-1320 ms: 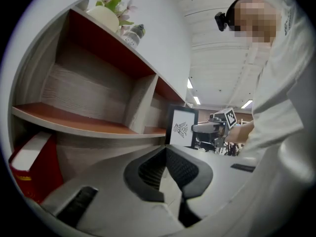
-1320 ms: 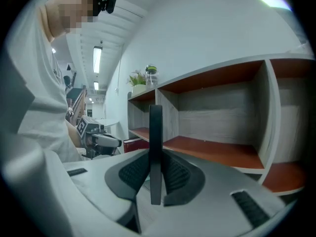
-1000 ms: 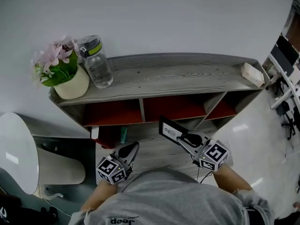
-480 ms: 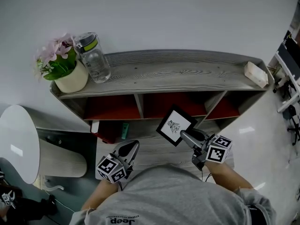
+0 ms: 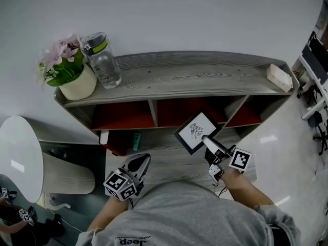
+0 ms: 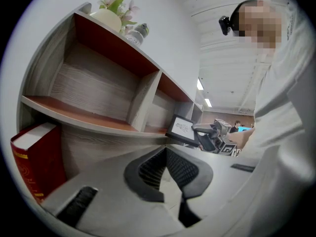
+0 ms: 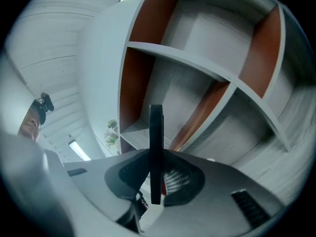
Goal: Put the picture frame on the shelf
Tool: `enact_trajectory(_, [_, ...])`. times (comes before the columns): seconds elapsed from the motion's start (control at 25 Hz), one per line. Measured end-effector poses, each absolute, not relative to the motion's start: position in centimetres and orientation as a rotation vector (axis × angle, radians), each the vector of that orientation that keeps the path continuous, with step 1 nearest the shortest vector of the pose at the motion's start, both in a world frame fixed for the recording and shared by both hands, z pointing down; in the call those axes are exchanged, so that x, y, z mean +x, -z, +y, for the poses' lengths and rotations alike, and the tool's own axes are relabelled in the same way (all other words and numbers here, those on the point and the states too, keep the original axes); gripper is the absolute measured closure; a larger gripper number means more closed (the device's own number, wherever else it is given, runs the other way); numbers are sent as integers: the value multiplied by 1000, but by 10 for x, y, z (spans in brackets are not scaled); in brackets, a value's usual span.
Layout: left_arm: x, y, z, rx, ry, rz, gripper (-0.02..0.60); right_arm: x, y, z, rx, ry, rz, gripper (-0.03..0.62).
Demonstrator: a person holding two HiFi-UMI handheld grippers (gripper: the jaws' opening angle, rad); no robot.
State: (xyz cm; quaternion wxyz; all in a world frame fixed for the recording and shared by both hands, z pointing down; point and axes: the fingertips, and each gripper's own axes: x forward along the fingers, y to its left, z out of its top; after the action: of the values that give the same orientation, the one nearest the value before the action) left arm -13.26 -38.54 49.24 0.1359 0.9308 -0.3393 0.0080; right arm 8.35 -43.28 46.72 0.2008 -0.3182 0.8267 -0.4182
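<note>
While the right gripper (image 5: 208, 141) clamps its fingers on the picture frame (image 5: 197, 131) at its near edge, the frame hangs just before the shelf's (image 5: 195, 78) middle opening, beyond the fingers; the left gripper (image 5: 144, 160), fingers together, holds nothing.

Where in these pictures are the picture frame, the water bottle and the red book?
picture frame (image 5: 196, 131): head view, on its white print.
water bottle (image 5: 105, 68): head view, on its clear body.
red book (image 6: 35, 158): left gripper view, on its red face.
</note>
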Motion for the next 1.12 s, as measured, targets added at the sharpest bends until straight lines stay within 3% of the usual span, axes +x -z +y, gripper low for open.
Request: enact_trajectory(1.12, [-133, -499, -379, 2672, -48, -988, 569, 100, -518, -464, -838, 1486, 1607, 511])
